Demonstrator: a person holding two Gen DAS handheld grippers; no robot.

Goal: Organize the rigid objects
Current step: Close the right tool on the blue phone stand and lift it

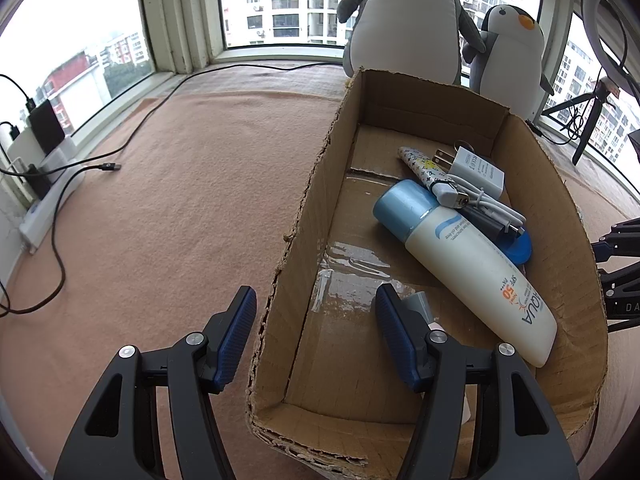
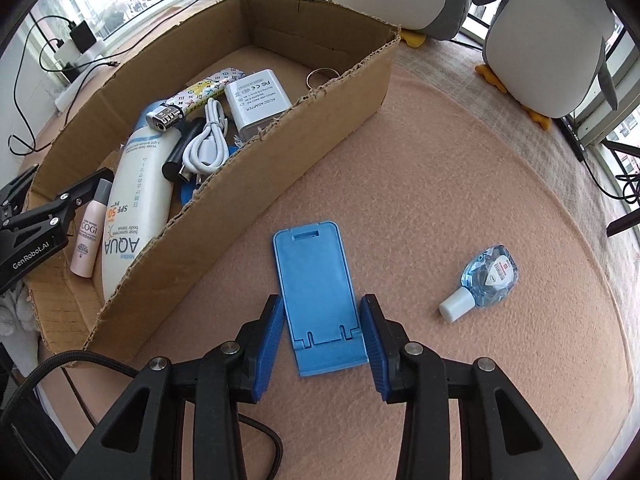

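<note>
My left gripper (image 1: 316, 320) is open and straddles the left wall of the cardboard box (image 1: 304, 208), one finger outside and one inside. A small pink bottle (image 2: 89, 236) lies in the box by the inner finger, beside a white sunscreen bottle (image 1: 472, 268), a white charger (image 2: 256, 100), a coiled cable (image 2: 206, 144) and a patterned lighter (image 2: 196, 94). My right gripper (image 2: 322, 320) is closed in on a blue phone stand (image 2: 316, 280) that lies on the pink felt right of the box, its pads against both long sides. A clear blue dropper bottle (image 2: 486, 278) lies further right.
Two plush penguins (image 2: 548, 36) stand by the window behind the box. A power strip (image 1: 48, 196) with cables sits at the left edge, and one loose cable (image 1: 108, 166) runs across the felt. A tripod (image 1: 588, 120) stands at the far right.
</note>
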